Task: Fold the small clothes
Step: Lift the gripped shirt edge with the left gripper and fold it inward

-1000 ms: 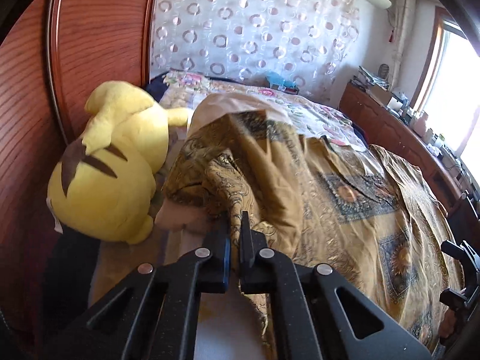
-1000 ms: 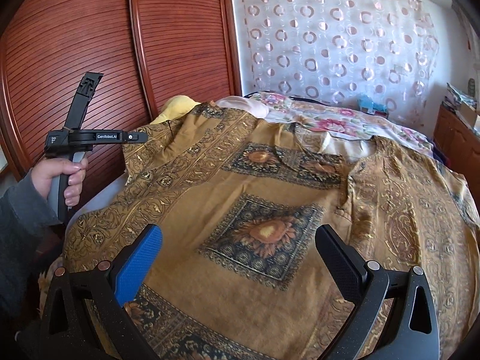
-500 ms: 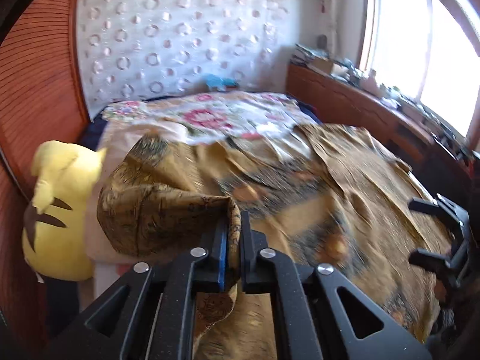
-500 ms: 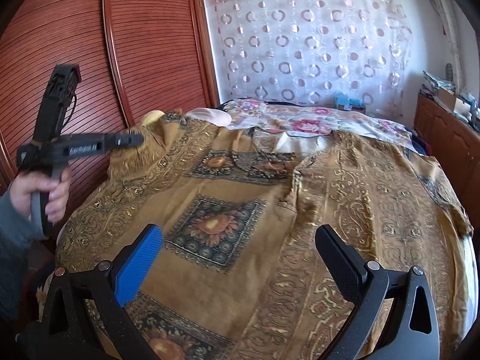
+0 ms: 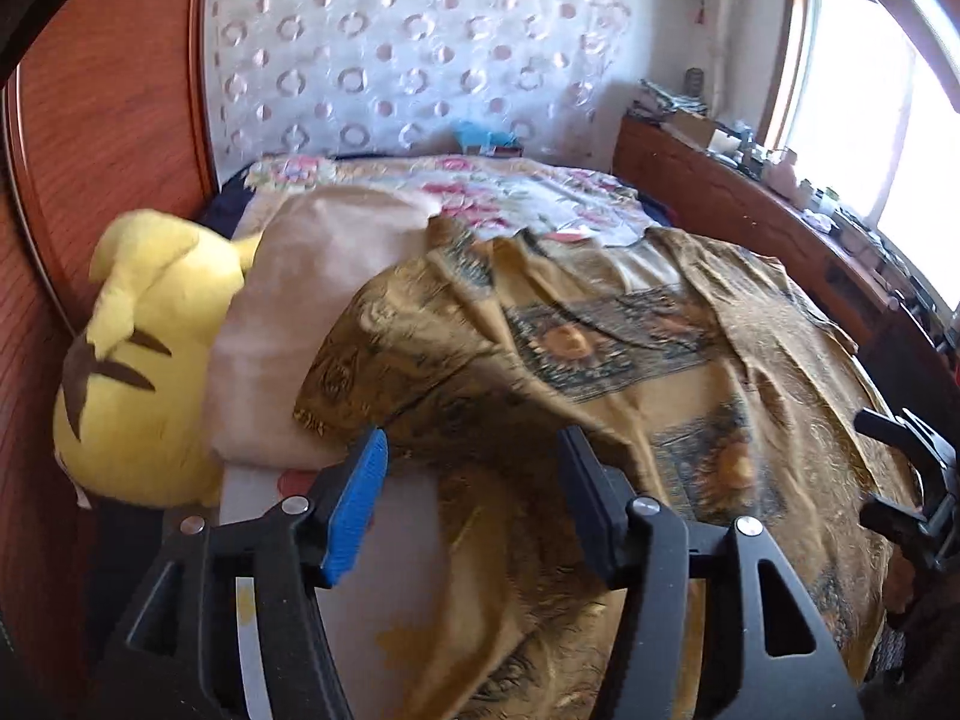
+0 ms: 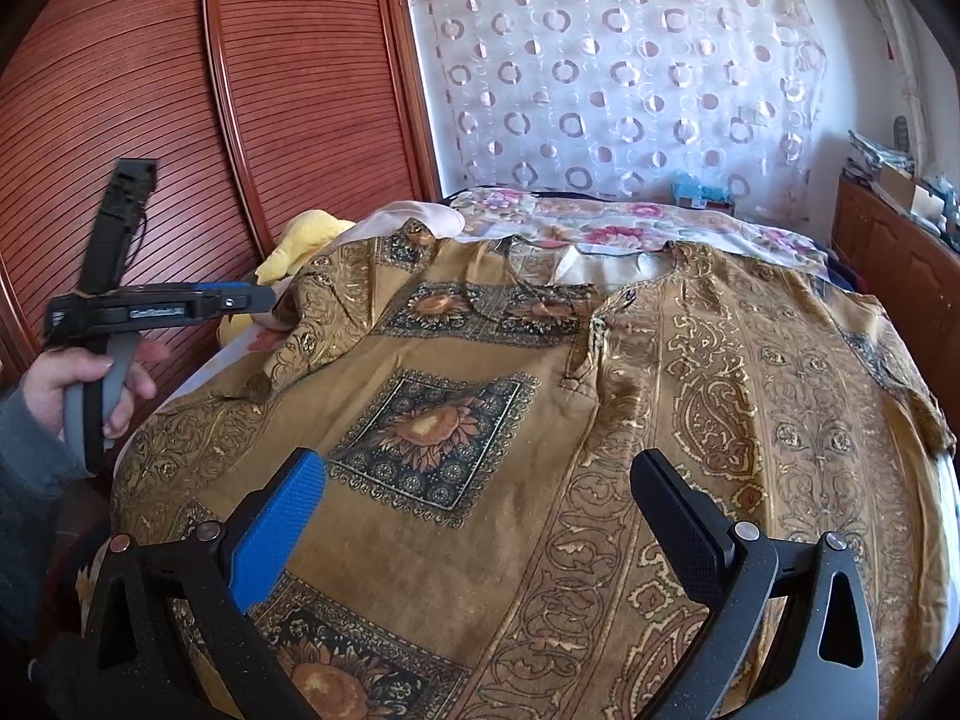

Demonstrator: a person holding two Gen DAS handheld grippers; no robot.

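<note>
Shirt (image 6: pixel 540 420) thin matt printed cloth; wardrobe (image 6: pixel 180 90) glossy ribbed wood; plush toy (image 5: pixel 144 360) fuzzy; curtain (image 6: pixel 630 90) sheer

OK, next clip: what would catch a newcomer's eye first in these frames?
The big brown-gold patterned shirt spread over the bed, its sunflower squares filling most of both views. Next, the bright yellow plush toy wedged between the bed's left edge and the reddish wooden wardrobe. Both the left gripper and the right gripper hang open above the shirt, holding nothing.
</note>
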